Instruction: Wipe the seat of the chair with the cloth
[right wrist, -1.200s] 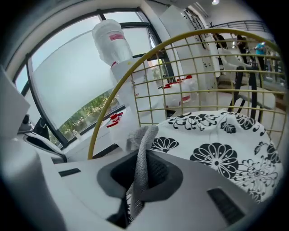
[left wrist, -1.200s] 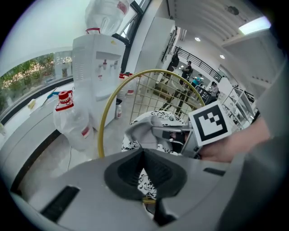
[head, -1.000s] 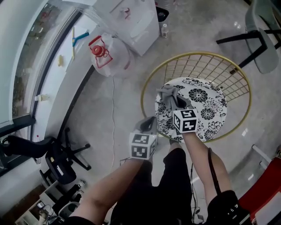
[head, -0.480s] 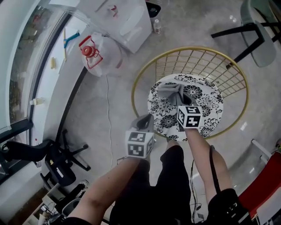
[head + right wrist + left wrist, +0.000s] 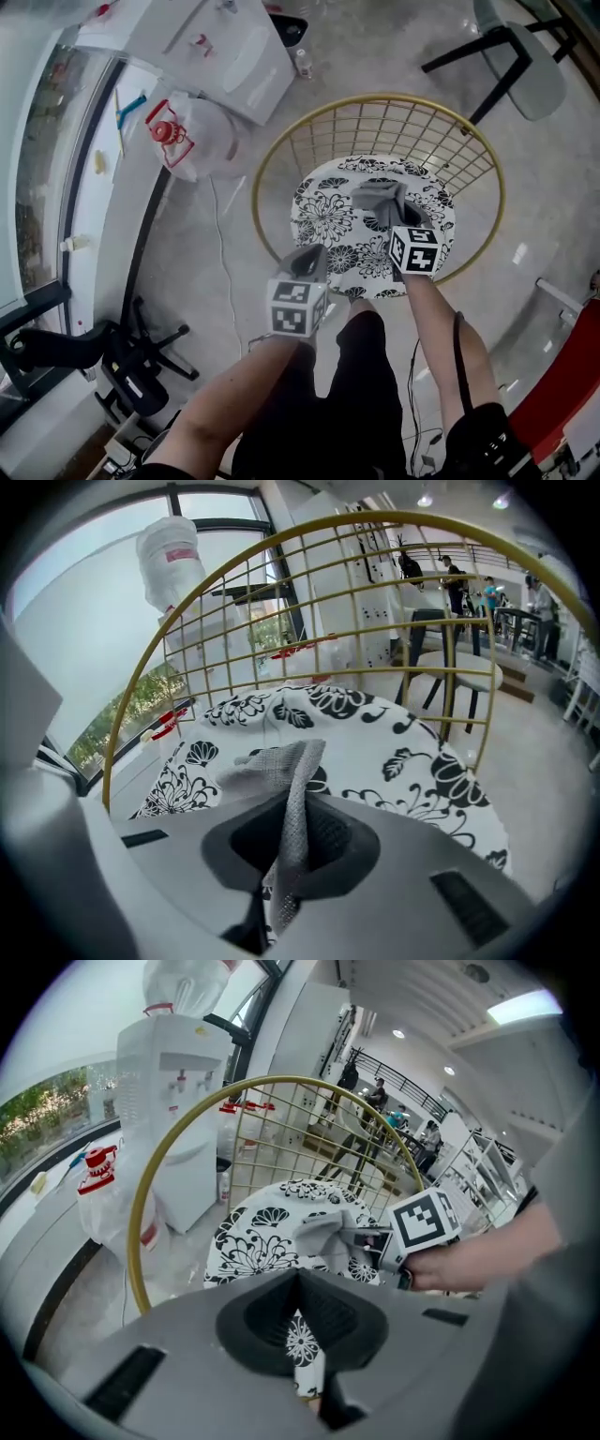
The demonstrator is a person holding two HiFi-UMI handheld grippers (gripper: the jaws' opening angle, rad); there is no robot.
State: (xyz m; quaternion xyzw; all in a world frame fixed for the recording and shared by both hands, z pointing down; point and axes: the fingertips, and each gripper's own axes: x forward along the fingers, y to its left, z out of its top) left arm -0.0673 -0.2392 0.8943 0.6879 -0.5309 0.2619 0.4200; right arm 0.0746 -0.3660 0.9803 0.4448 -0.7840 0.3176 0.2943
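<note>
Nearest you, the left tongs (image 5: 307,262) hang clenched on nothing, just at the near-left rim of the seat and off the work. The right tongs (image 5: 397,223) are clamped on a fold of the grey cloth (image 5: 379,199), which lies bunched on the floral seat cushion (image 5: 323,220), a little right of its centre. The cloth looks light, soft and limp (an open weave, by the right gripper view), so it will likely drag and roll up rather than spread flat. A hold on a thick gathered fold, pressed down, seems best. The cushion may shift on its frame. Behind it the chair's gold wire back (image 5: 375,127) curves close round and would stop a long forward stroke. Farther off stand a white water dispenser (image 5: 220,56) and a grey chair (image 5: 530,61), both well apart from the seat.
</note>
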